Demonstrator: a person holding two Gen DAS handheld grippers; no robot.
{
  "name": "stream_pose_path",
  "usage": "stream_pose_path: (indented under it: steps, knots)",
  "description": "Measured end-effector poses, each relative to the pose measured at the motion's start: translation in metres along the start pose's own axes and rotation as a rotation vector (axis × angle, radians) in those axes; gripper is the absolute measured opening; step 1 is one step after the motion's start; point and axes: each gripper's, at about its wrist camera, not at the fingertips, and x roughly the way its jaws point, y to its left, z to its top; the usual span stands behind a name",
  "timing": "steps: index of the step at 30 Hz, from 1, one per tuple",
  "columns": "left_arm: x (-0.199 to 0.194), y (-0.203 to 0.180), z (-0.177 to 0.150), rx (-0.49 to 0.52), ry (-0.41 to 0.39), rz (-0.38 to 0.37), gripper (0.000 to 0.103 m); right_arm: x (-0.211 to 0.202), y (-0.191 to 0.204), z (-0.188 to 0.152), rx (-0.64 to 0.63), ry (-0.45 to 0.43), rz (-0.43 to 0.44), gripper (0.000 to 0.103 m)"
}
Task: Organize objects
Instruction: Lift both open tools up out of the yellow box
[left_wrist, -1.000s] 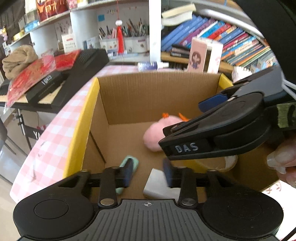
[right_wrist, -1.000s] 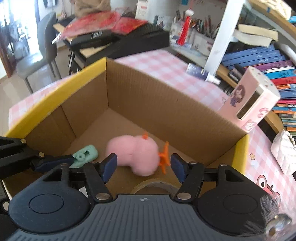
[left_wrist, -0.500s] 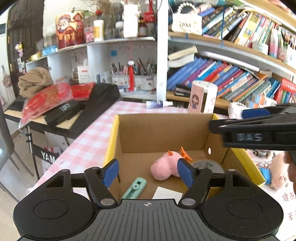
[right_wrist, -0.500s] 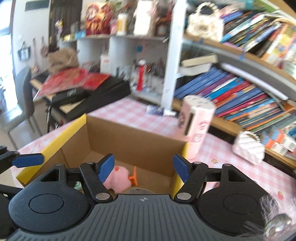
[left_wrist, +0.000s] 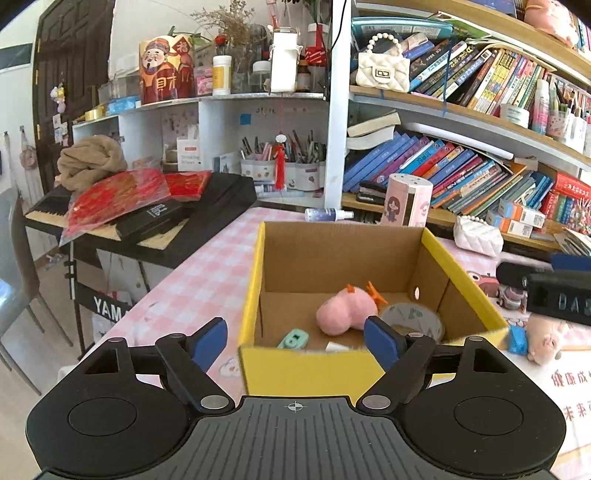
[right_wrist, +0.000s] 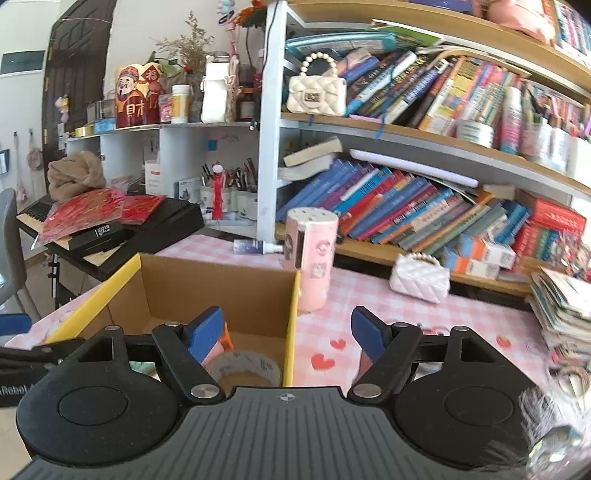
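An open cardboard box with yellow rims (left_wrist: 255, 280) stands on the pink checked table; it also shows in the right wrist view (right_wrist: 291, 317). Inside lie a pink plush toy (left_wrist: 343, 312), a roll of tape (left_wrist: 412, 319), a mint green item (left_wrist: 293, 339) and a white block (left_wrist: 334, 346). My left gripper (left_wrist: 295, 338) is open and empty, above the box's near wall. My right gripper (right_wrist: 288, 330) is open and empty over the box's right wall; the tape roll (right_wrist: 243, 367) lies below it. A small pig plush (left_wrist: 539, 338) lies right of the box.
A pink cylinder (right_wrist: 312, 258), a spray bottle (right_wrist: 255, 246) and a white quilted purse (right_wrist: 419, 278) stand behind the box. A keyboard with red packets (left_wrist: 147, 210) is at the left. Bookshelves fill the back. A stack of booklets (right_wrist: 561, 306) lies at the right.
Both grippers have lifted up and back out of the box. The left gripper has opened wide. The right gripper has swung right, over the box's right wall.
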Motion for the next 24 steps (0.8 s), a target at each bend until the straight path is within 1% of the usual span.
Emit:
stream_pose_path:
  steps: [7, 11, 17, 24]
  knots:
    - [-0.019, 0.004, -0.028, 0.016, 0.057, -0.009, 0.085, -0.027, 0.019, -0.038, -0.004, 0.091, -0.025, 0.077]
    - [-0.03, 0.003, -0.044, 0.032, 0.095, 0.005, 0.086, -0.04, 0.029, -0.058, -0.015, 0.144, -0.036, 0.078]
    - [-0.045, 0.003, -0.065, 0.059, 0.148, -0.003, 0.086, -0.06, 0.036, -0.079, -0.003, 0.185, -0.049, 0.081]
    - [-0.059, -0.001, -0.08, 0.097, 0.178, -0.031, 0.088, -0.077, 0.04, -0.096, 0.02, 0.227, -0.061, 0.083]
